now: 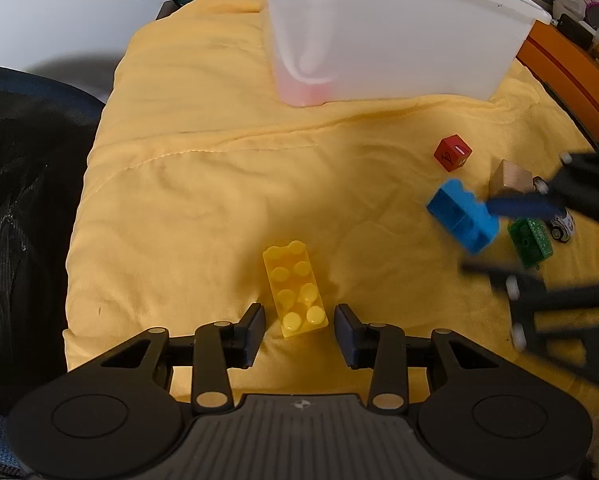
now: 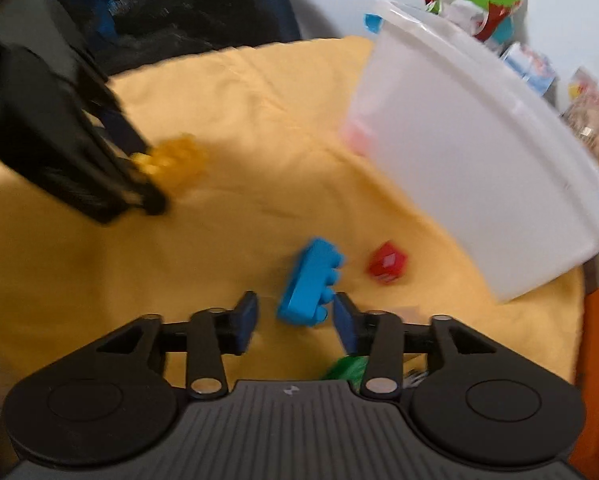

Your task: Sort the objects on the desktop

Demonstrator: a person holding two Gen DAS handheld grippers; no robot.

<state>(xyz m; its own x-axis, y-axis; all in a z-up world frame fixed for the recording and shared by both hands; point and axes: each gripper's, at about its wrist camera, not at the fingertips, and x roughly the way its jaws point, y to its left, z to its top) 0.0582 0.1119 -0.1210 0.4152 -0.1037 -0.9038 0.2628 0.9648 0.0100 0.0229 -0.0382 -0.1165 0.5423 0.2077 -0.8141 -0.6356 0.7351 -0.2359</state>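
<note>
From the left wrist, the left tongs (image 1: 299,330) stand parted astride the near end of a yellow brick (image 1: 295,289), gaps showing on both sides, so nothing is gripped yet. The brick lies flat, studs up, on a rumpled yellow cloth (image 1: 187,200) over the tabletop. It looks like hard, glossy, hollow plastic: probably light, stiff and a little slick, best pinched across its two long smooth walls rather than over the rounded studs. Farther right lie a blue brick (image 1: 461,216) tipped on its side, a red cube (image 1: 452,153) with printed faces, a pale wooden block (image 1: 509,180), a green block (image 1: 530,242) and a tiny toy car (image 1: 562,224), with a translucent white bin (image 1: 387,40) standing at the back. From the right wrist, blurred, the right tongs (image 2: 295,322) are likewise spread; the blue brick (image 2: 309,282) sits between the pads, the right-hand pad close against its studs and the left-hand one clear, so I judge it unclamped. Its flat back and studded face would give an uneven hold; the smooth end walls seem safer. The red cube (image 2: 387,266) is just beside it, and the bin (image 2: 479,152) rises behind.
</note>
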